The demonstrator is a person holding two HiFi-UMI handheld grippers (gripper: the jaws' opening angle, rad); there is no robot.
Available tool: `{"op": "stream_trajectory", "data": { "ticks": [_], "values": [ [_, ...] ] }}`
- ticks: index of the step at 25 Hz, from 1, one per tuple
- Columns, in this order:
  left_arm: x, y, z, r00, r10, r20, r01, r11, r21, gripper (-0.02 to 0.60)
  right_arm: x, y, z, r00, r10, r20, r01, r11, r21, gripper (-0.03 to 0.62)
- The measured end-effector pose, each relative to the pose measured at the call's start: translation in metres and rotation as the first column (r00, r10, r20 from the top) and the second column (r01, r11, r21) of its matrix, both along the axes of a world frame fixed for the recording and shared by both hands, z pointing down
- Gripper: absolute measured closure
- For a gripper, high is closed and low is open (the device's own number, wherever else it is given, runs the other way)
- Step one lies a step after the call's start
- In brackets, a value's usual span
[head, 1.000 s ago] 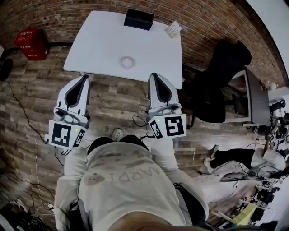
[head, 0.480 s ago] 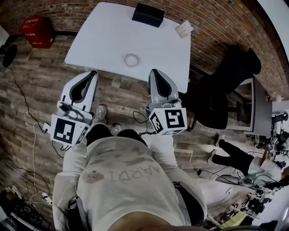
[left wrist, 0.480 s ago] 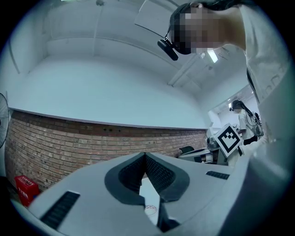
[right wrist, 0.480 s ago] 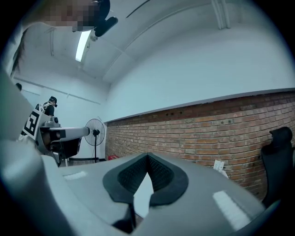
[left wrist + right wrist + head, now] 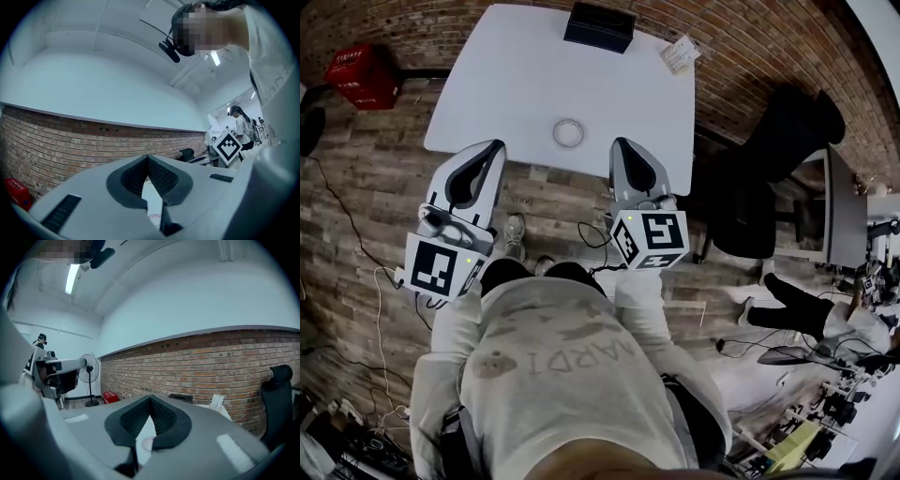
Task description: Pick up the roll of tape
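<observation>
- Grey plastic right gripper [image 5: 624, 146], marker cube at its back, has its ribbed black pads clenched tip to tip with nothing between them. It sits at the near edge of the white rectangular table [image 5: 516, 75], toward that table's right side.
- Grey plastic left gripper [image 5: 492, 146] is closed on nothing in the same way, at the table's near edge toward its left side.
- Ahead of both, the small pale roll of tape [image 5: 568, 132] lies flat on the table, close to the near edge and roughly midway between the two grippers, touching neither.
- Judged from its look, the roll of tape is light, stiff and hollow, with a smooth outer face that could slip, and it may skid on the smooth tabletop if nudged.
- A sound hold would be across the ring's wall, one pad in the hole and one outside, or across its full width. Either way the jaws must first come apart.
- At the table's far edge stands a black rectangular box [image 5: 600, 25], with a small white printed card [image 5: 680, 53] at the far right corner.
- Off the table's left, a red plastic crate [image 5: 364, 75] rests on the wood floor. Off its right stands a black office chair [image 5: 778, 141].
</observation>
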State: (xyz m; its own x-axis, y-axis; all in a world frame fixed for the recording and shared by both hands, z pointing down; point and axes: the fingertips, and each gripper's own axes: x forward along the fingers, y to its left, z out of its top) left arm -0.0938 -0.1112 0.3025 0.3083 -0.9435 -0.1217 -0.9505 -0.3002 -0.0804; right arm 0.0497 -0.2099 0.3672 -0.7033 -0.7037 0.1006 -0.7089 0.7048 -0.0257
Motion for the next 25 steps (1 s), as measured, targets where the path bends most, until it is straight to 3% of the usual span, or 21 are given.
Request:
{"op": "stream_trajectory", "data": {
  "ticks": [11, 25],
  "values": [
    [-0.024, -0.075, 0.010, 0.995, 0.100, 0.005, -0.100, 0.995, -0.025, 0.580, -0.020, -0.064, 0.054, 0.992, 0.071, -0.100, -0.087, 0.982, -0.167, 0.583],
    [-0.066, -0.150, 0.042, 0.985, 0.174, -0.014, -0.174, 0.981, -0.091, 0.580, -0.048, -0.121, 0.166, 0.962, 0.081, -0.262, -0.185, 0.897, -0.402, 0.579]
  ]
}}
